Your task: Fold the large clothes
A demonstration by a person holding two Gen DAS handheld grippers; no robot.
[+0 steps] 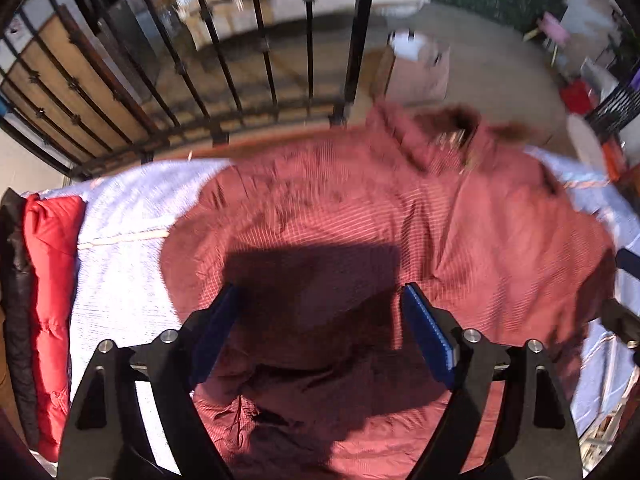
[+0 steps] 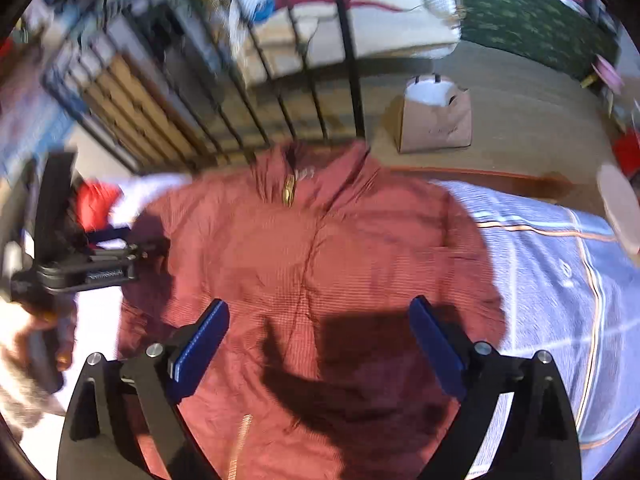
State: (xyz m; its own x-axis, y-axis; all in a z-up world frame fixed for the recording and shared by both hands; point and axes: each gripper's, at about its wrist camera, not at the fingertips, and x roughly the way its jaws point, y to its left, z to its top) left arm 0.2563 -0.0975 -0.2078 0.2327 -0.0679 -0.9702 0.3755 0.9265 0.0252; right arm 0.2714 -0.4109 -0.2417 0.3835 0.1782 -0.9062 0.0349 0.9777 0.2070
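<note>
The left gripper [image 1: 320, 320] points steeply down with its blue pads spread wide and nothing between them; below it lies the dark red striped shirt [image 1: 360, 220], partly covered by the gripper's own shadow. The right gripper [image 2: 320, 336] likewise has its jaws wide apart, empty, above the lower middle of the same shirt. The shirt is spread on a pale blue bedsheet [image 2: 560, 280] with thin orange and white lines, its collar [image 2: 296, 176] toward the far edge of the bed and its body reaching toward the cameras, creased along the middle. In the right wrist view the left gripper shows as a blurred black frame at the shirt's left edge. A red padded garment [image 1: 52, 280] lies along the left side of the sheet. Past the bed stand black metal railings [image 1: 256, 48], and a brown paper bag [image 2: 436, 120] sits on the floor beyond.
</note>
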